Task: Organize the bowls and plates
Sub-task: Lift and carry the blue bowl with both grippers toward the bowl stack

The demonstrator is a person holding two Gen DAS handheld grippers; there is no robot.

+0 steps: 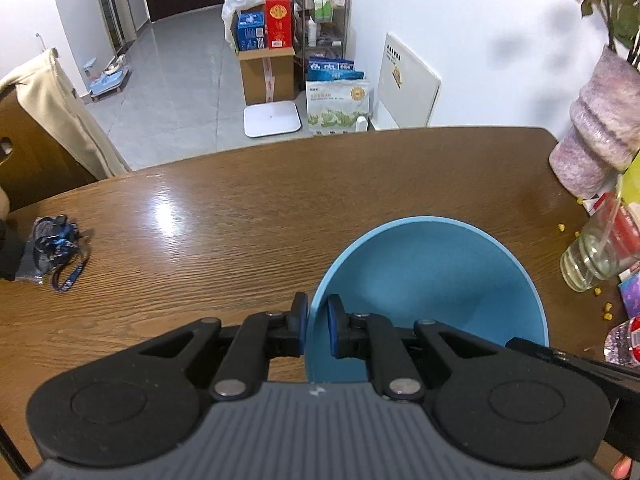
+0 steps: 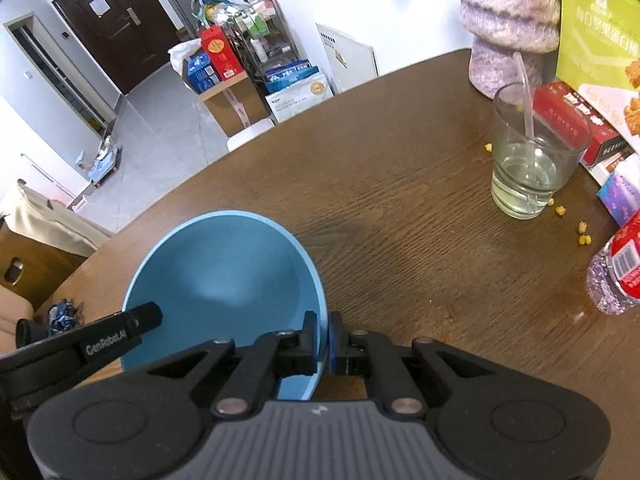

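Note:
A blue bowl [image 1: 432, 296] hangs above the brown wooden table [image 1: 240, 216], held from both sides. My left gripper [image 1: 317, 322] is shut on the bowl's left rim, one pad outside the wall and one inside. My right gripper [image 2: 325, 340] is shut on the opposite rim of the same blue bowl [image 2: 216, 280]. In the right wrist view the left gripper's black arm [image 2: 116, 336] crosses the bowl's near left edge. The bowl is empty inside. No plates are in view.
At the table's right side stand a glass of water with a straw [image 2: 532, 160], a purple fuzzy vase [image 1: 596, 132], a plastic bottle [image 2: 616, 272], snack boxes [image 2: 572, 120] and yellow crumbs [image 2: 584, 234]. A blue lanyard [image 1: 56, 244] lies at the left. A chair [image 1: 36, 136] stands beyond the table.

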